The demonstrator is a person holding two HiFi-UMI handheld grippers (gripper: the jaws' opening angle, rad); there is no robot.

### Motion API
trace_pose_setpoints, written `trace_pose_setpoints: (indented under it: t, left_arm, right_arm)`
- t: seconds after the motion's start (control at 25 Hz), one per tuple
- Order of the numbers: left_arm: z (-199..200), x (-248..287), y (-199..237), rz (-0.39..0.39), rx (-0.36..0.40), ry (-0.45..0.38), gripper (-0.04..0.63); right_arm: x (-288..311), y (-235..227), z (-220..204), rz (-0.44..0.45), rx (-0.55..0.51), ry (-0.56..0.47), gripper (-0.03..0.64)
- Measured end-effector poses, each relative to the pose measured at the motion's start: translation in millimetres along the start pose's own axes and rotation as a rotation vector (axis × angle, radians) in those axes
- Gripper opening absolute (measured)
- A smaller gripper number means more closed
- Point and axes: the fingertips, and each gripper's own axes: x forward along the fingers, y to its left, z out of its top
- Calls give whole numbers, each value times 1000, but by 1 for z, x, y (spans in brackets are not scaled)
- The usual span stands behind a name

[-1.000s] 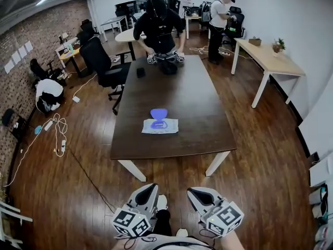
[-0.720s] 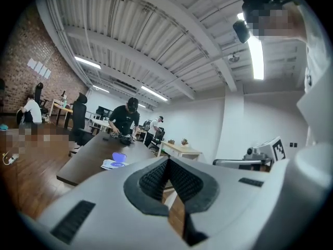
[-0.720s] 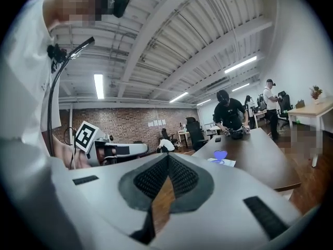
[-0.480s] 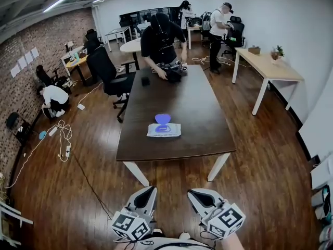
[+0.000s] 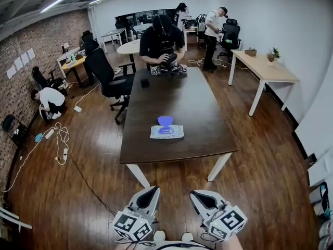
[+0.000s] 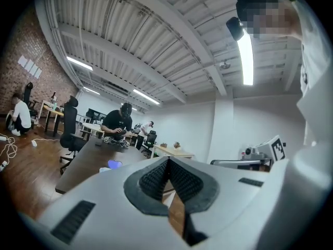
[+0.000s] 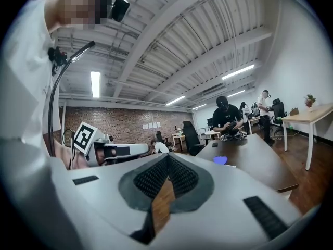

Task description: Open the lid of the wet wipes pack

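Wet wipes pack (image 5: 167, 132) lies flat on the near half of a long rectangular desk (image 5: 197, 108) with a dark brown wooden top and white splayed legs. It is a pale, soft-looking rectangle. A rounded blue lid (image 5: 165, 121) shows at its far edge and seems to be tipped up from the pack, with a bluish oval patch on the top face just in front of it.

Both grippers hang well short of the desk, over glossy wooden floor planks (image 5: 78, 191). The left gripper (image 5: 149, 191) and right gripper (image 5: 199, 196) are smooth light-grey shells, each with a marker cube (image 5: 132, 225) at its rear. In the left gripper view the left gripper's (image 6: 167, 163) dark ribbed pads (image 6: 153, 178) are pressed together at the tip, with nothing between them. The right gripper (image 7: 167, 160) shows the same, its ribbed pads (image 7: 182, 176) meeting in a narrow wedge and holding nothing. The blue lid is a small spot on the desk ahead in both gripper views (image 6: 113, 164) (image 7: 220, 160).

At the desk's far end a person in black (image 5: 162, 35) bends over dark gear. A black office chair (image 5: 106, 74) stands at the left side. A brick wall (image 5: 31, 40) runs along the left, and a light wooden desk (image 5: 265, 69) stands at the right.
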Motion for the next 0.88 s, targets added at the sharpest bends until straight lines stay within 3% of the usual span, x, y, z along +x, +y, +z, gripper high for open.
trace_pose_setpoints:
  t: [0.88]
  left_arm:
    - [7, -14, 25, -47, -12, -2, 2]
  right_arm:
    - [17, 20, -1, -64, -28, 11, 8]
